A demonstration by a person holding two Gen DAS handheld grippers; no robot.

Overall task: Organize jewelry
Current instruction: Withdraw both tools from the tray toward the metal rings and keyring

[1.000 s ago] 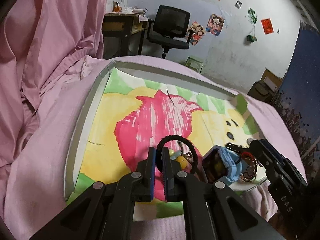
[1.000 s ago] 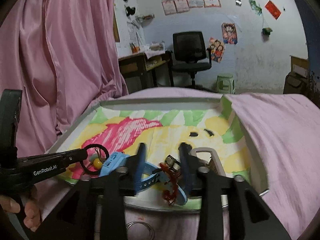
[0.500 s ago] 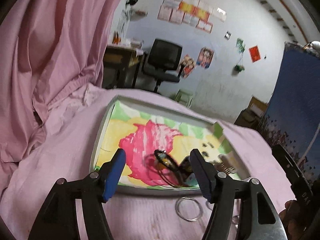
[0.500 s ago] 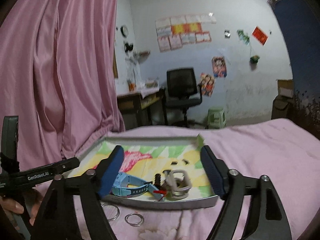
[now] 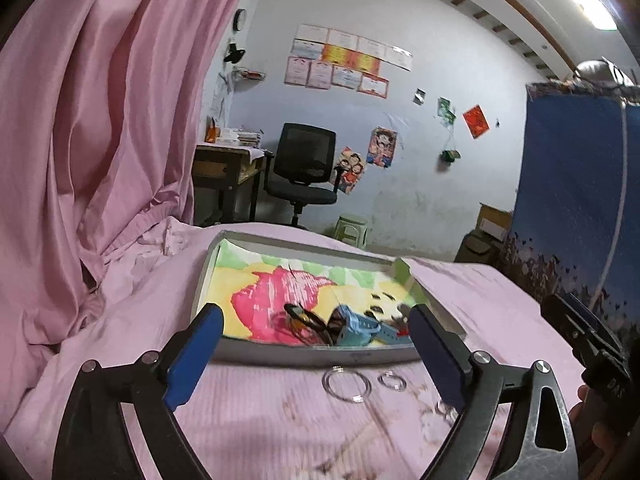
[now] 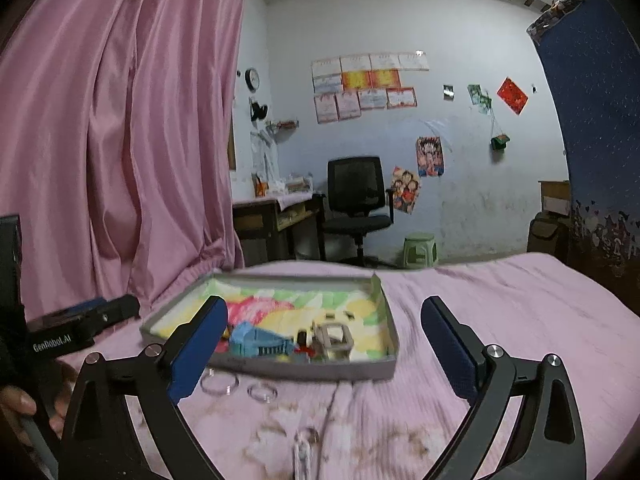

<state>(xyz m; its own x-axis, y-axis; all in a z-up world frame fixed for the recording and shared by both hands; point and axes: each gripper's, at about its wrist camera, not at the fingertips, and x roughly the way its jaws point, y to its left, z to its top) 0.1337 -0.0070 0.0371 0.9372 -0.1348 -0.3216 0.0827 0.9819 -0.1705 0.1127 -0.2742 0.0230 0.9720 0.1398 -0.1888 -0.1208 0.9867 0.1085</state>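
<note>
Ahead of both grippers: tray (image 5: 304,354) held blue watch (image 5: 360,326) and black bracelet (image 5: 306,318), released a second earlier.
Left gripper (image 5: 316,356): spread, empty, withdrawn.
Right gripper (image 6: 324,350): spread, empty.
Remaining: clear rings (image 5: 346,384) just short of tray.

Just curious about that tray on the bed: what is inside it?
Inside the tray lie a blue watch, a grey buckle-like piece, something red and a black ring. The near wall hides whatever lies lowest.
</note>
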